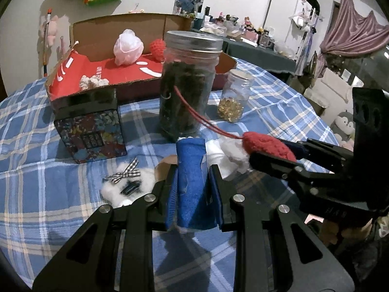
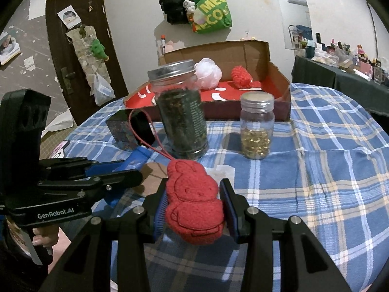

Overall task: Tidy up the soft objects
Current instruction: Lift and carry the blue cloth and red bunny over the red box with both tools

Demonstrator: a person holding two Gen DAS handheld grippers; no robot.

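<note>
Two plush pieces [image 2: 193,204] [image 1: 190,182]; fuzzy, gripped

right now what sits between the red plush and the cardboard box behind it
The tall dark-filled jar stands between the red plush and the cardboard box, clearest in the right wrist view.

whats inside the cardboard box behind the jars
The cardboard box holds a pink mesh puff, a red knitted piece and, near its front left corner, a small white fuzzy item. The big jar hides part of the floor.
</note>
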